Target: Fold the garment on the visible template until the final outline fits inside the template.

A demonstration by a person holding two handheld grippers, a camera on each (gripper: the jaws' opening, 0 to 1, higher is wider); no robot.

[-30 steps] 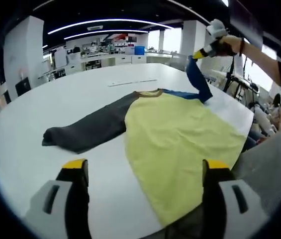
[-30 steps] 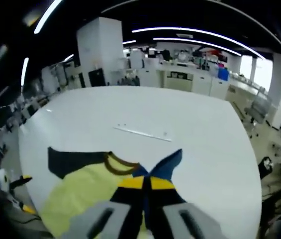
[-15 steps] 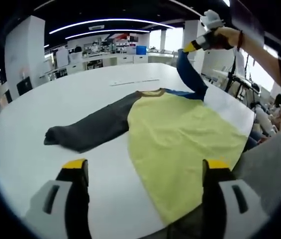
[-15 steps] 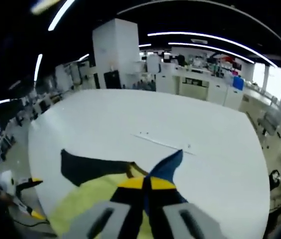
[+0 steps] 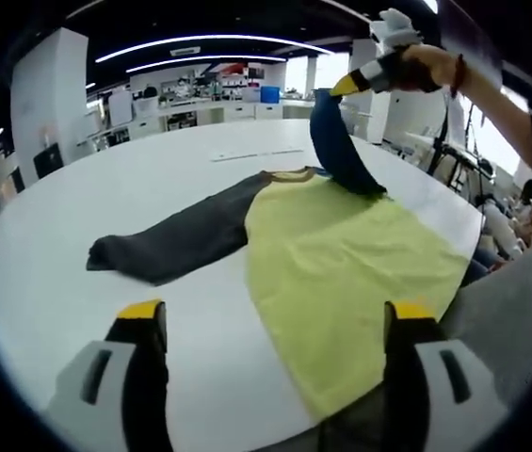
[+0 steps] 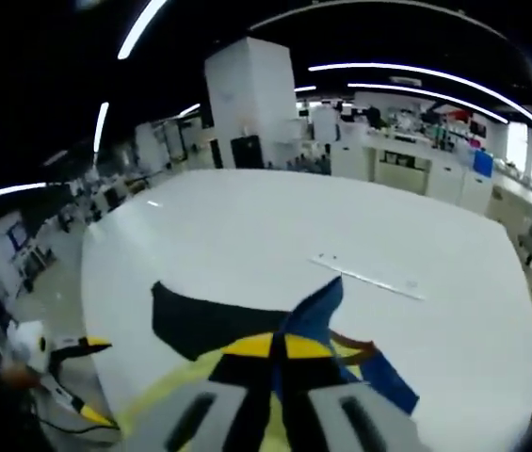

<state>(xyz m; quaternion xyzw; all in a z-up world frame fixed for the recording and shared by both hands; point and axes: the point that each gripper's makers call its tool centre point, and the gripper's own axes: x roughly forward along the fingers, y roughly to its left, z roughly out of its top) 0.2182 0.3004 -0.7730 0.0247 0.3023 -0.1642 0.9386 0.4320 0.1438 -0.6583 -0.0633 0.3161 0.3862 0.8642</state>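
Note:
A long-sleeved garment lies on the white table (image 5: 49,226): yellow body (image 5: 341,273), brown collar (image 5: 289,174), dark grey sleeve (image 5: 171,240) spread out to the left. Its blue sleeve (image 5: 336,151) hangs lifted above the shoulder, pinched in my right gripper (image 5: 348,85), which a hand holds high at the upper right. In the right gripper view the jaws (image 6: 275,347) are shut on the blue sleeve (image 6: 320,303), with the grey sleeve (image 6: 200,320) and yellow body (image 6: 176,400) below. My left gripper (image 5: 275,315) stays open at the near edge, over the yellow hem, holding nothing.
A thin pale strip (image 5: 251,153) lies on the table beyond the collar, also seen as the strip (image 6: 369,275) from the right gripper. The table edge runs close by on the right, next to the person's sleeve (image 5: 520,282). Desks and shelves stand far behind.
My right gripper has carried the blue sleeve up and to the left, off the table and over the shoulder of the yellow body. My left gripper has stayed open in place.

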